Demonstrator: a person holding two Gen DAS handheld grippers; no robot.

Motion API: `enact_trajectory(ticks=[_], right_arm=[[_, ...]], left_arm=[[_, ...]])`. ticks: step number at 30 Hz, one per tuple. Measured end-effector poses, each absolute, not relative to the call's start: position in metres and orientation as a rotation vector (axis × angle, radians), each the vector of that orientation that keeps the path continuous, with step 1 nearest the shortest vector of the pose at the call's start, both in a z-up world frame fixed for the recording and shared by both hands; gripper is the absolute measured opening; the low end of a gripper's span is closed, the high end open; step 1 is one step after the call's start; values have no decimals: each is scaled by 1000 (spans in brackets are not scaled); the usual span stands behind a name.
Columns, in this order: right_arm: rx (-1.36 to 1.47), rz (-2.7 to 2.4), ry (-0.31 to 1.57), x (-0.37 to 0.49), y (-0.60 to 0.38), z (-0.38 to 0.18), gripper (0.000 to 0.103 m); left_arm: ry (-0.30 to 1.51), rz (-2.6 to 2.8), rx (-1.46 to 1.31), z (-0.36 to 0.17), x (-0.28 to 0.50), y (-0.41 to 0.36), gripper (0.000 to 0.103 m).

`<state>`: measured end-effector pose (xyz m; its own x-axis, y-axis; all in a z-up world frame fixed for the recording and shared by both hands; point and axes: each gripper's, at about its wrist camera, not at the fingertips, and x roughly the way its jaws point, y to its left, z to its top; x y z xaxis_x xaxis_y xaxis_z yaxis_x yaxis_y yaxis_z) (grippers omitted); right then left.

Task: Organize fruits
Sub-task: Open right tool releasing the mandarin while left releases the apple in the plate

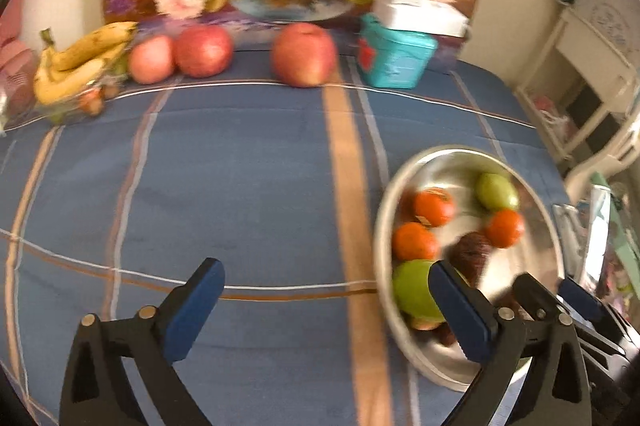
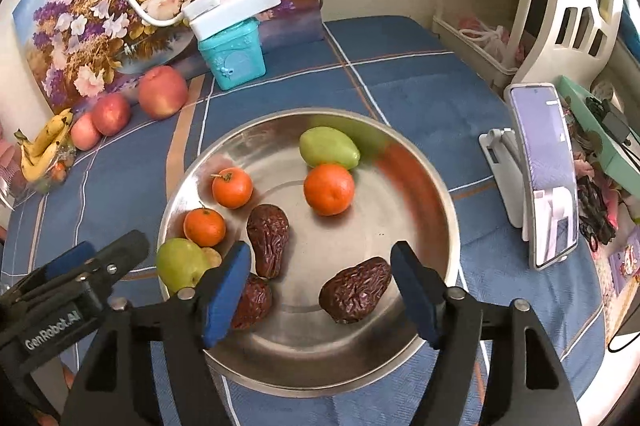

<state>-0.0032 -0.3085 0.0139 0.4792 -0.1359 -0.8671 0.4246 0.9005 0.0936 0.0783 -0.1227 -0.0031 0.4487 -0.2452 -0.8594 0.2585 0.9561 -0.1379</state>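
Blue-checked bench [image 2: 400, 86] carrying a steel tray [image 2: 424, 186] holding oranges [image 2: 329, 188], green fruits [image 2: 328, 147] and wrinkled dates [image 2: 355, 289], right gripper [image 2: 320, 300] hovering wide open and empty over it, left gripper [image 1: 328, 314] gaping empty beside.

The left claw [image 1: 326, 310] gapes empty over the blue table [image 1: 240, 186]. Right of it a steel plate [image 1: 384, 226] holds oranges [image 1: 434, 206]; apples [image 1: 304, 54] and bananas [image 1: 76, 62] line the far edge.

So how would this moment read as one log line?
left gripper: open, empty | right gripper: open, over round steel tray | wrinkled brown date between fingers
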Motion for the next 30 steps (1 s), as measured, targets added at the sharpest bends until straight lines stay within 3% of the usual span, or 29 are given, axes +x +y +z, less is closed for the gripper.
enact_trajectory(ticks=[3, 9, 30], right_arm=[[320, -347, 1031, -2, -307, 7, 89], [307, -347, 1028, 1, -298, -3, 97], [294, -328, 979, -28, -261, -1, 97]], left_arm=[[1066, -241, 20, -11, 82, -109, 103], [1069, -137, 27, -24, 87, -84, 103], [1040, 98, 82, -14, 41, -46, 103]])
